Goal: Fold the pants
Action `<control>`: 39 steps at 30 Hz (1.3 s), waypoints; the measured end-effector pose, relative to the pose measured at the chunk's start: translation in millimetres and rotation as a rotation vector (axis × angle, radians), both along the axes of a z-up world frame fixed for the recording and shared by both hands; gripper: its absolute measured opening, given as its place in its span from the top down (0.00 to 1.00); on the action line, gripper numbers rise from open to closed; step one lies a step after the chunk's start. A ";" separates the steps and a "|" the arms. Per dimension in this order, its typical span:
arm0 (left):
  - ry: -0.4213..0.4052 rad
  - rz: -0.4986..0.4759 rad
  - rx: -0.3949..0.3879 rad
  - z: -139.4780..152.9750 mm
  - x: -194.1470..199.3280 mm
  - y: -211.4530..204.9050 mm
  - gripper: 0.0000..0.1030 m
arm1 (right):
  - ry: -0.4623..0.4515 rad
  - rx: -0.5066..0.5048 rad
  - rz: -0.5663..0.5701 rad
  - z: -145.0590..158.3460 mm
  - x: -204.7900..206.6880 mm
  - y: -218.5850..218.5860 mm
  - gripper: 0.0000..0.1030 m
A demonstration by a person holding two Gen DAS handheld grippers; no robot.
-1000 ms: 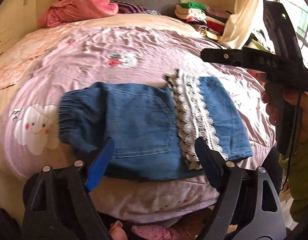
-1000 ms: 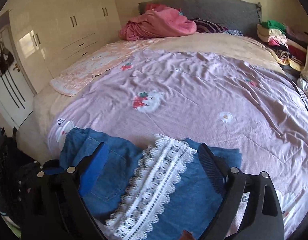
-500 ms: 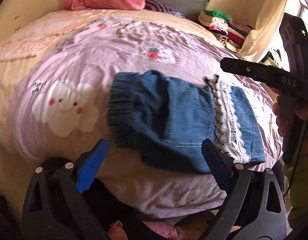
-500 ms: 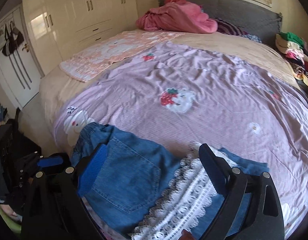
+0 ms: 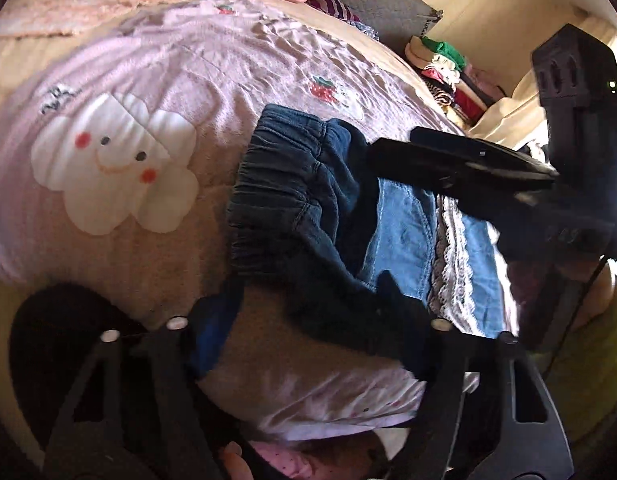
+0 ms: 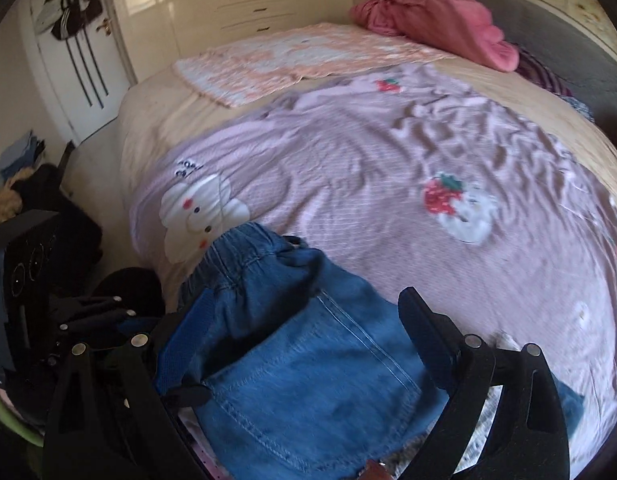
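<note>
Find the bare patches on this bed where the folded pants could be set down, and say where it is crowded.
Free: the quilt between the cloud patch and the strawberry patch, and beyond the strawberry toward the headboard. Crowded: the near edge, where the pants lie under both claws, and the head end, with the pink heap and peach blanket.

Folded denim pants (image 5: 308, 208) are seen lying on a pink bedspread (image 5: 180, 60) printed with a smiling cloud (image 5: 112, 164). The left gripper (image 5: 308, 324) is held wide apart at their near edge. The right gripper (image 5: 460, 160) is seen above the waistband; its state cannot be told.
</note>
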State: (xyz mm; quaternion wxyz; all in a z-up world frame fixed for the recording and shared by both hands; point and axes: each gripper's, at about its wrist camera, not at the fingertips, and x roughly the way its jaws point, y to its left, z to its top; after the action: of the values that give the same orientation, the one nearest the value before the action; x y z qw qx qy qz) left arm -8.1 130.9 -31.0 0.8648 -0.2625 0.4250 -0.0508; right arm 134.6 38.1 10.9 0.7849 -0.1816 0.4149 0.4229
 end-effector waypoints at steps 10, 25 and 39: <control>-0.005 -0.003 -0.048 -12.6 6.0 2.9 0.59 | 0.131 -0.008 0.105 -22.2 23.6 39.2 0.21; -0.060 0.004 -0.100 0.5 8.8 10.0 0.27 | 0.284 0.281 0.097 1.1 35.1 -22.7 0.64; -0.127 -0.164 -0.206 39.4 46.2 -52.8 0.53 | 0.195 0.464 0.004 45.7 36.0 -138.7 0.64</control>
State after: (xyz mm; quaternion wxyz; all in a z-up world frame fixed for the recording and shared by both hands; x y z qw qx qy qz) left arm 38.0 78.0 8.4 0.8514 -0.3104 0.3821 -0.1809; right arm 170.6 -100.6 56.6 0.7608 0.0445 0.3802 0.5240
